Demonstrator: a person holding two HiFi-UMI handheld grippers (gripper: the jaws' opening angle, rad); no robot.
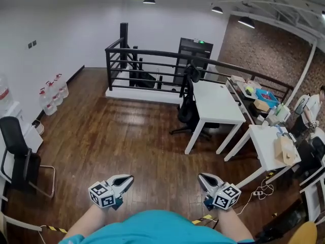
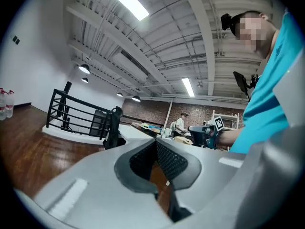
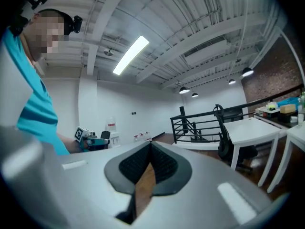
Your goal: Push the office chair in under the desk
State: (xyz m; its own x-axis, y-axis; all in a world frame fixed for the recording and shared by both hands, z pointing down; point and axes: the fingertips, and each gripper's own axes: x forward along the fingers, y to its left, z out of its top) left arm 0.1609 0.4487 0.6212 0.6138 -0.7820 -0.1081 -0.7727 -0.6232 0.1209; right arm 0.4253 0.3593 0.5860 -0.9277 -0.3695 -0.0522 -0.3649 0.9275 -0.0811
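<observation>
The black office chair (image 1: pixel 189 104) stands on the wooden floor against the left long side of the white desk (image 1: pixel 217 104), across the room from me. Both grippers are held low in front of my body, far from the chair. My left gripper (image 1: pixel 125 181) is shut with nothing in it, and my right gripper (image 1: pixel 202 179) is also shut and empty. In the left gripper view the left gripper (image 2: pixel 155 142) points toward the chair (image 2: pixel 113 128). In the right gripper view the right gripper (image 3: pixel 151 144) has the chair (image 3: pixel 224 138) and desk (image 3: pixel 255 127) off to its right.
A black railing (image 1: pixel 147 65) runs behind the desk. A second white table (image 1: pixel 266 146) with boxes and a cluttered bench (image 1: pixel 256 96) stand at the right. Another black chair (image 1: pixel 18 156) sits at the left wall near water bottles (image 1: pixel 53 91). Cables (image 1: pixel 259 192) lie on the floor.
</observation>
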